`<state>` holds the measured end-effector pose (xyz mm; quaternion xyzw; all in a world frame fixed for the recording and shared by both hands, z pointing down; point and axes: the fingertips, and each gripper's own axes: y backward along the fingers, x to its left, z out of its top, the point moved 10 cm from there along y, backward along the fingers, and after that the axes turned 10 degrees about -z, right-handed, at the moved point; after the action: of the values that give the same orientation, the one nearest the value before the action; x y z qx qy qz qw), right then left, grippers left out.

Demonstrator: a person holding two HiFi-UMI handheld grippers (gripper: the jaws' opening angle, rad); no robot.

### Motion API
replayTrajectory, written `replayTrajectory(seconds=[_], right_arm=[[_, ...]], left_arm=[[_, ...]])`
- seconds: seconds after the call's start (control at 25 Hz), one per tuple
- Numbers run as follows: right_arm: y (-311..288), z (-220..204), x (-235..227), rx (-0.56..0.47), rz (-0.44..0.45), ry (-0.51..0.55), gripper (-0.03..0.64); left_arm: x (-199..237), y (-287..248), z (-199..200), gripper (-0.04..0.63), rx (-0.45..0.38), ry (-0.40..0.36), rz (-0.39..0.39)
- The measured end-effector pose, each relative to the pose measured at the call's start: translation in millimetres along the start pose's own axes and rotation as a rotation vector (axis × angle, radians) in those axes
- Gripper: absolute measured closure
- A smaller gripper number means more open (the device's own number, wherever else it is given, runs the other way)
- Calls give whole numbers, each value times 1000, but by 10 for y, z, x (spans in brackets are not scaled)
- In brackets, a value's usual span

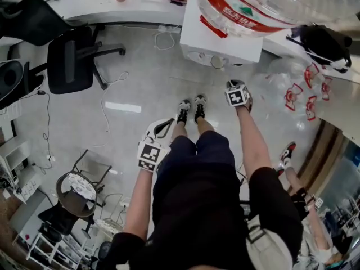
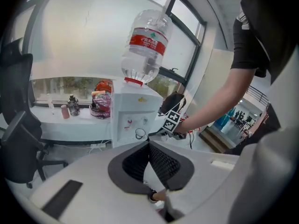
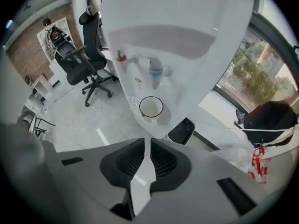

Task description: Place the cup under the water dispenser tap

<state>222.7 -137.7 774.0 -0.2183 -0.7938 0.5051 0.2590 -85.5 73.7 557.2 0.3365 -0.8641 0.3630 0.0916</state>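
Observation:
A white cup (image 3: 151,107) with a dark rim stands upright on the drip tray of the white water dispenser (image 3: 177,13), directly below its blue tap (image 3: 155,72); a red tap (image 3: 121,57) is to the left. In the head view the cup (image 1: 217,62) sits at the dispenser's (image 1: 222,35) front. My right gripper (image 3: 145,143) hangs above and in front of the cup, apart from it, with a narrow gap between its jaws and nothing in them. My left gripper (image 2: 149,144) is shut and empty, held low by the person's left thigh (image 1: 159,131), pointing at the dispenser (image 2: 133,111).
A big water bottle (image 1: 264,4) tops the dispenser. Empty bottles (image 1: 295,89) lie on the floor to its right, beside a black bag (image 1: 326,44). A black office chair (image 1: 70,63) and cables are on the left; a desk (image 1: 112,7) runs behind.

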Motion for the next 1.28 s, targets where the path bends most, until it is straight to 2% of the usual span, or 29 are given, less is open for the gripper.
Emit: replayTrajectory(seconds=[0.24,0.48,0.72,1.04,1.28], right_arm=[[489,3,81,-64,22,-59,620],[1045,0,261,-108,88,-104,621],[1634,117,474,-216,133,-125,623],[2233,4,743,-304,82,-246,623],[2535,-48,761,-351,25,-258,623]], left_arm=[[49,147,155,597,-20,-63,-30],[95,168,295,597,-20,-128,-89],[125,160,384,597,-3,-175,-159],[177,36,464,597,35,-239,-257],[143,-57,559,597,22,-253,-307]])
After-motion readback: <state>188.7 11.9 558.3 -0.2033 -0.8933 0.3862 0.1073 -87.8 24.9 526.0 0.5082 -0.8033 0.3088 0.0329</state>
